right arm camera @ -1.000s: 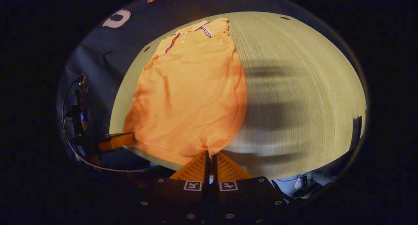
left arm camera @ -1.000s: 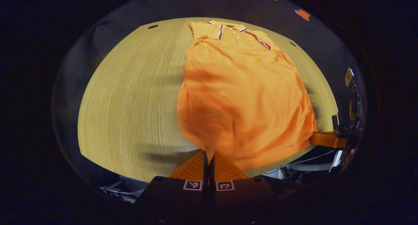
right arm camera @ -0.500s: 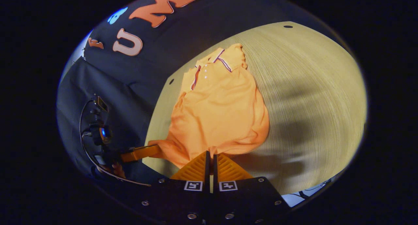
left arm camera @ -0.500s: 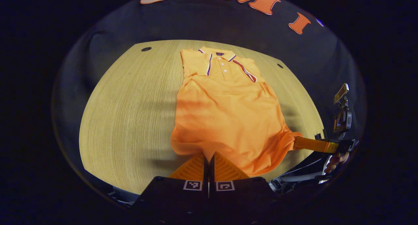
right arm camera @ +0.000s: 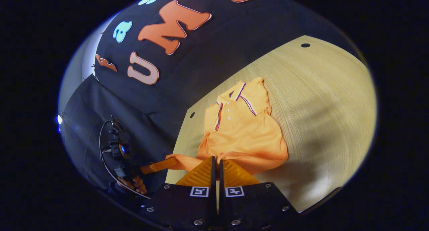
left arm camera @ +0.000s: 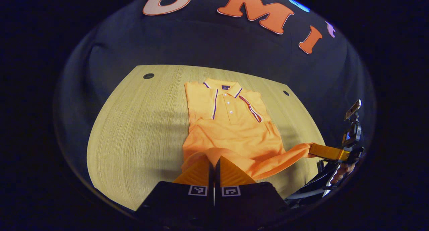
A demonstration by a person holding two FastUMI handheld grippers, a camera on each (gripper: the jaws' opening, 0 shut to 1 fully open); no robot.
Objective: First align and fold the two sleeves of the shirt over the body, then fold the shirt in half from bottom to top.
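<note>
An orange polo shirt (left arm camera: 231, 130) lies on the wooden table (left arm camera: 140, 123), collar at the far end, both sleeves folded in over the body. Its bottom hem is lifted off the table and carried toward the collar. My left gripper (left arm camera: 213, 161) is shut on the hem's left corner. My right gripper (right arm camera: 216, 160) is shut on the hem's right corner. In the left gripper view the right gripper (left arm camera: 326, 151) shows at the right, pinching the hem, with a hand below it. In the right gripper view the shirt (right arm camera: 243, 130) shows with the left gripper (right arm camera: 159, 165) at the left.
Black cloth walls close off the far side of the table (right arm camera: 321, 100). Two small dark holes (left arm camera: 148, 76) mark the table's far corners. Bare wood lies to the left and right of the shirt.
Both grippers rose and moved forward toward the collar with the hem. The lower half of the shirt came off the table and now curls over the upper half.
</note>
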